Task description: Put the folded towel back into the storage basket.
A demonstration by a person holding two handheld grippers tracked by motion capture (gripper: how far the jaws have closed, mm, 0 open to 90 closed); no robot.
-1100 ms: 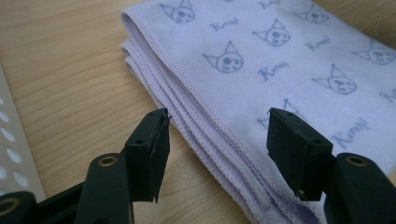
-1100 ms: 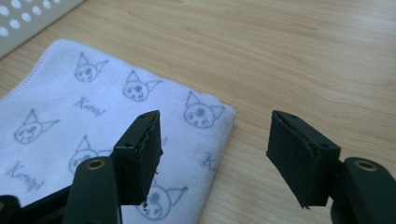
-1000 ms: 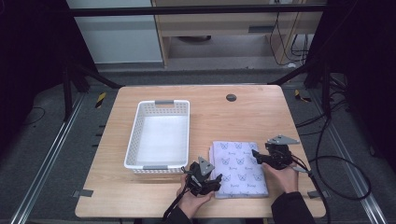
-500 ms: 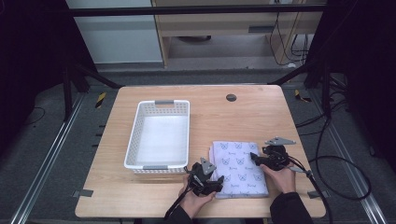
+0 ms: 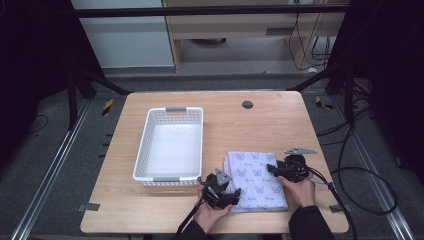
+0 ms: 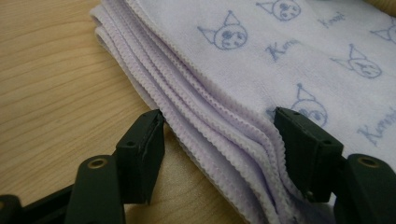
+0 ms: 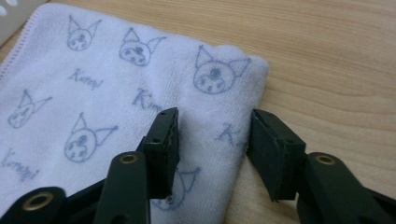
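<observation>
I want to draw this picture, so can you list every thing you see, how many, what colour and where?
towel: one, folded, pale purple with little cat faces, near edge of the table, right of the basket
basket: one, white, left half of the table
table: one, light wood, in the middle
round hole cover: one, dark, far side of the table
cables: several, black, floor at right
left tongs: one, black, open around the towel's layered edge
right tongs: one, black, just been closing, straddling the towel's right edge
hands: two, at the near edge
</observation>
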